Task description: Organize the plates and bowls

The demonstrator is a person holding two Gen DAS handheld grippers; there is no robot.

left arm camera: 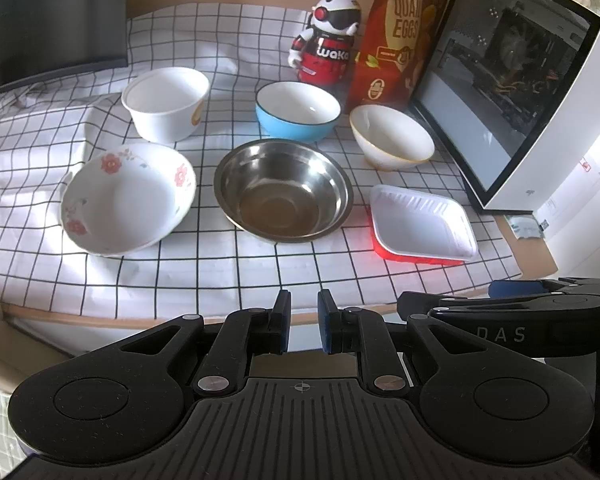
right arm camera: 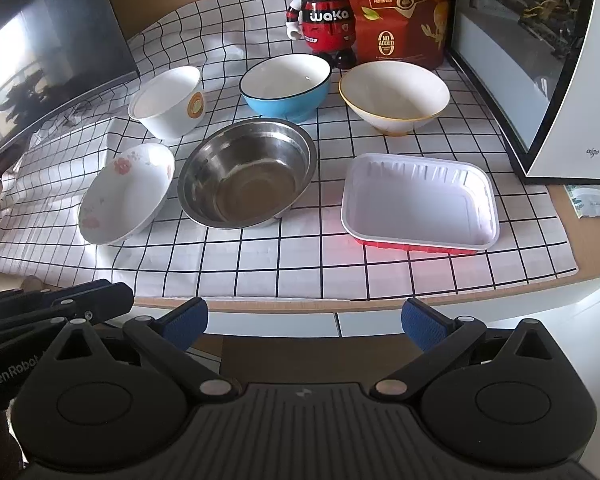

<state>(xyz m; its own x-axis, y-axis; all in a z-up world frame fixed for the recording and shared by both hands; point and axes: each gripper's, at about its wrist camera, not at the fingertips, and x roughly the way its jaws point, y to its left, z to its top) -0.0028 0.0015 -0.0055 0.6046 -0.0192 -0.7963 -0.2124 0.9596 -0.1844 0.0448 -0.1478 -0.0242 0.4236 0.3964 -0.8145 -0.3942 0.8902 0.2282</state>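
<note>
Steel bowl, shiny, round and empty, stands upright on the checked cloth at the middle of the desk, straight ahead of the left gripper and well apart from it.

Left gripper: held off the desk's near edge, blue pads drawn close with only a narrow gap, nothing between them.

Right gripper: also off the near edge, jaws spread wide and empty; its linkage shows at the right side of the left wrist view.

Floral bowl: white with red flowers, tilted, just beside the steel bowl toward the desk's left edge.

White paper bowl: deep, with an orange emblem on its wall, behind the floral bowl.

Blue bowl: white inside, dark rim, behind the steel bowl.

Cream bowl: white, flared, thin gold rim, between the blue bowl and the white appliance.

Tray: rectangular, white inside, red outside, ribbed walls, empty; nearest the right gripper, toward the desk's near right corner, apart from the steel bowl.

Along the far edge: panda robot figure marked "waka" and a red quail-egg bag, close together. A dark screen leans at the far left corner.
</note>
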